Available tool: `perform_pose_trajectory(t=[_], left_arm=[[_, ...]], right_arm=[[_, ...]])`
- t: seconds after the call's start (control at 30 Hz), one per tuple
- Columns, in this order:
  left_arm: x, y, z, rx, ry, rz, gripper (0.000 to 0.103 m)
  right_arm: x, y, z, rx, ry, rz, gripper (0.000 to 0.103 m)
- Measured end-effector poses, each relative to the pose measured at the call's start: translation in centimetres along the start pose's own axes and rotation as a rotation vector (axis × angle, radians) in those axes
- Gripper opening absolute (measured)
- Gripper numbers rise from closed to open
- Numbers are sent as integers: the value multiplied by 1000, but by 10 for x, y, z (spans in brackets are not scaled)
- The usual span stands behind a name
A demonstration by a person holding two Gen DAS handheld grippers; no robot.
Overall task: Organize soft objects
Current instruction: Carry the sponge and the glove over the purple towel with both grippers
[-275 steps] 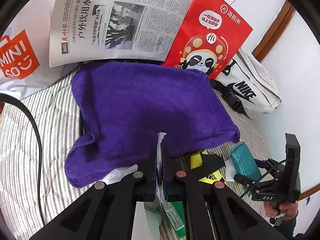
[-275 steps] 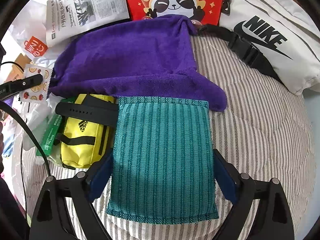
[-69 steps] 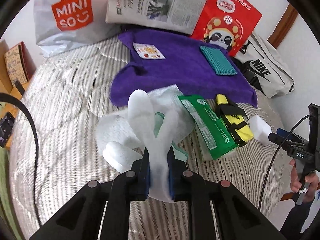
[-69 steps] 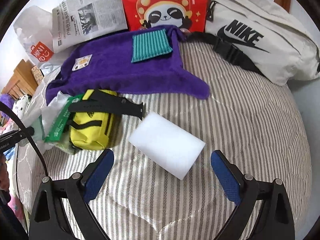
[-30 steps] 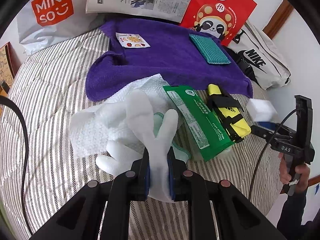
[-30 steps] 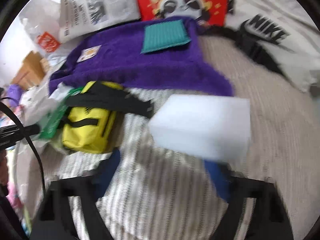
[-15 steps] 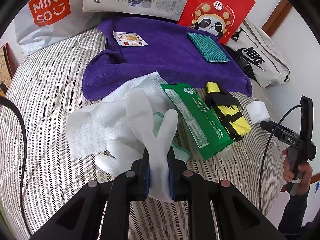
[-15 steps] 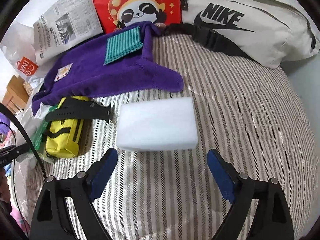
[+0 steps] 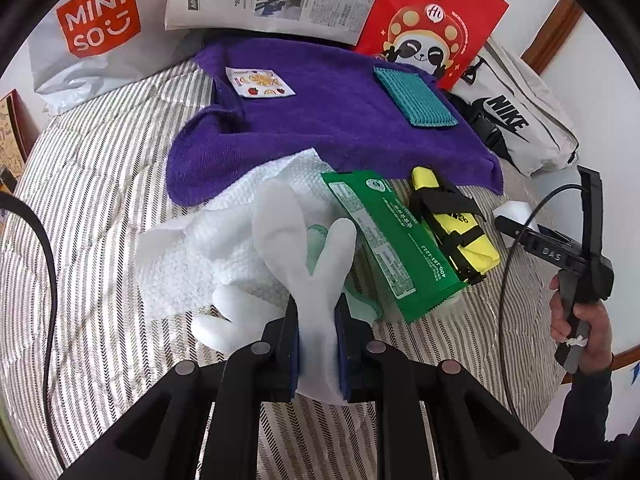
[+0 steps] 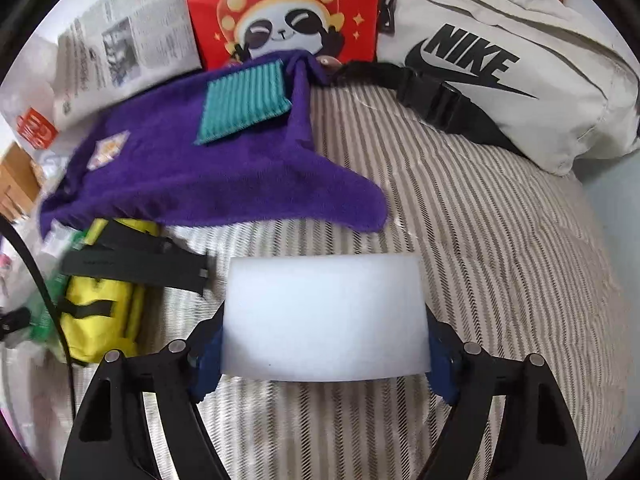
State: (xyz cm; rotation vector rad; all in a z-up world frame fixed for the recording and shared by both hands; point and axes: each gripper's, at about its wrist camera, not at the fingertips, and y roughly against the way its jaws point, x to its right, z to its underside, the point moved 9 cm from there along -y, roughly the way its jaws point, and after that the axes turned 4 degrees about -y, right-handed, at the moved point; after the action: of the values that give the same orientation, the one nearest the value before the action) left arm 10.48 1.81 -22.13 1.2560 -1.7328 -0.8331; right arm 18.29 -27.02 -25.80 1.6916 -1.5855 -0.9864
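While your left hand-held gripper [image 9: 318, 344] pinches one white glove [image 9: 308, 264] above the bed [image 9: 100, 184], two items, a fruit sachet [image 9: 259, 82] and a teal cloth [image 9: 415, 96], already sit sorted on the purple towel [image 9: 328, 120]; your right hand-held gripper [image 10: 324, 354] clasps the single white sponge [image 10: 324, 320], likely bound there too.

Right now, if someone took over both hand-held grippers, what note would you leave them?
Left hand-held gripper: shut on white glove, above the paper towel.
Right hand-held gripper: shut on white sponge.
Done: teal cloth and fruit packet lie on the purple towel.
Left: glove, sponge, green pack, yellow pouch, probably bound for the towel.
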Motion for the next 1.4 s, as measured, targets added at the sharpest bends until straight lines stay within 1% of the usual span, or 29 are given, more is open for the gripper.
perform_pose_trajectory(t=[0.17,0.33,0.57,0.73,0.97,1.1,1.27,1.4], left_arm=[[-4,15,-6,37,13,16,14],[0,36,-20,79,5,28,14],[6,62,-47,131,-9,36,14],[10,74,-65,156,-28,35,14],[7,65,-90,154,-24,28,14],[2,54,-110,153,-21,42,14],[-7,34,-144,146,-22,50,14],[-13,13,-164,128,-12,59,14]], right_arm=[[-7,22,-8,34,38,20,80],[-21,43,-20,65,64,11,80],[-49,62,-39,105,116,-41,80],[-69,67,-53,121,153,-73,80],[-87,57,-76,121,168,-105,80],[-92,47,-93,114,161,-123,80],[-98,20,-120,88,156,-119,80],[-100,-5,-141,68,148,-100,80]])
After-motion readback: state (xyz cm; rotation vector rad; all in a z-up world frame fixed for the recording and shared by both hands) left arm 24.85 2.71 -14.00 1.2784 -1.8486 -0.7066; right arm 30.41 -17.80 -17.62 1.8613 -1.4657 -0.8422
